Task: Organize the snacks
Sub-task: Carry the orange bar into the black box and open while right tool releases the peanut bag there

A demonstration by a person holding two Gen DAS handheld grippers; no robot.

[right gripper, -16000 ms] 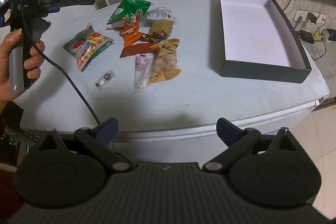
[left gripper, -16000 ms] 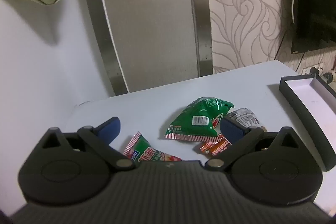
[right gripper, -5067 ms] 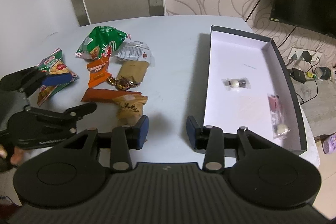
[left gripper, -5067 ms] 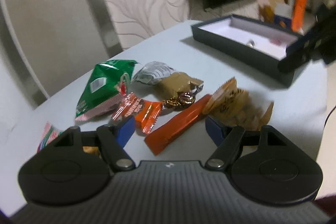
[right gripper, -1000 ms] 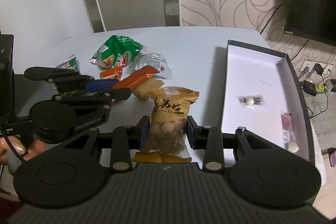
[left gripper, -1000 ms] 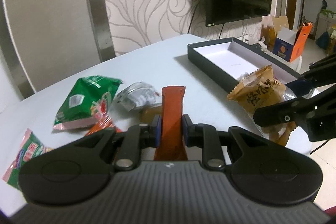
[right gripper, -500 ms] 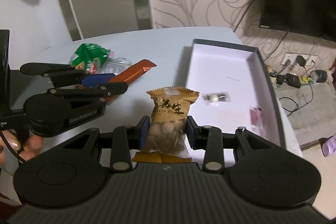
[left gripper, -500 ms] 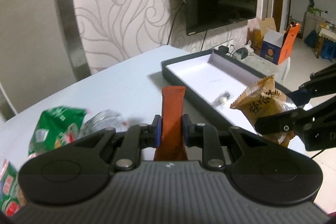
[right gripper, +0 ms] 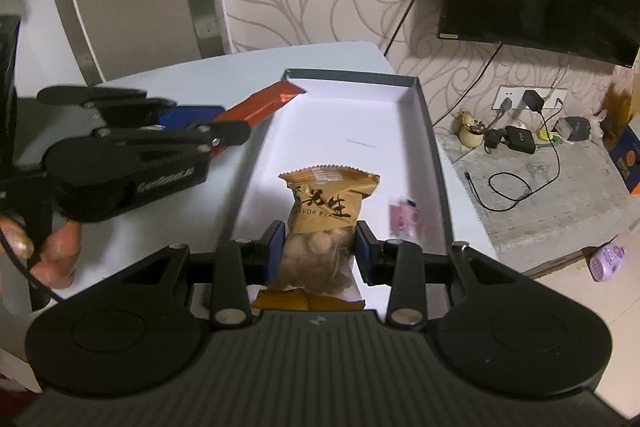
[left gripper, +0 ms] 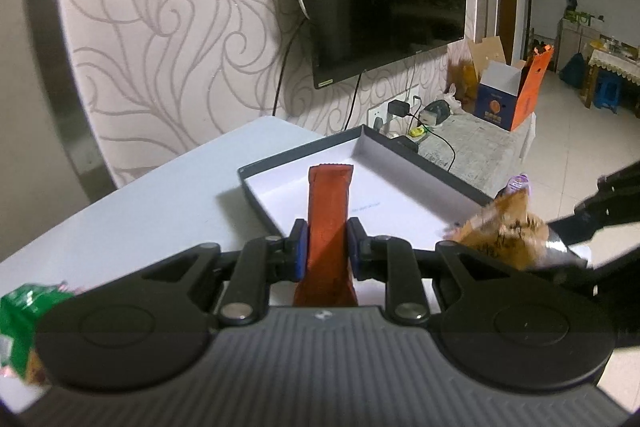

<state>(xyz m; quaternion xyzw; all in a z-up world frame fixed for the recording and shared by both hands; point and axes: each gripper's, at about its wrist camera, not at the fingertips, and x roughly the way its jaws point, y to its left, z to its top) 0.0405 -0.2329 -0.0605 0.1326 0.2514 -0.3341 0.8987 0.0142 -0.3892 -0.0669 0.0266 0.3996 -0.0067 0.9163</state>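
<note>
I've got the left gripper clamped on the orange-red bar, blue pads pressing both its sides; the bar sticks out forward, its far end over the near-left corner of the dark box. In the right wrist view the same bar pokes over the box's left wall near the far-left corner, with the left gripper just left of the box and a hand on its grip. My right gripper is closed on the tan peanut bag, pads squeezing the clear lower part where the nuts show; the bag hangs over the white box floor at the near end. From the left wrist view that bag is blurred at the right, above the box's near-right end. A small pink-wrapped item lies inside by the right wall; can't make out what it is, too smeared. A green snack packet sits on the white table at far left, well apart from the box.
</note>
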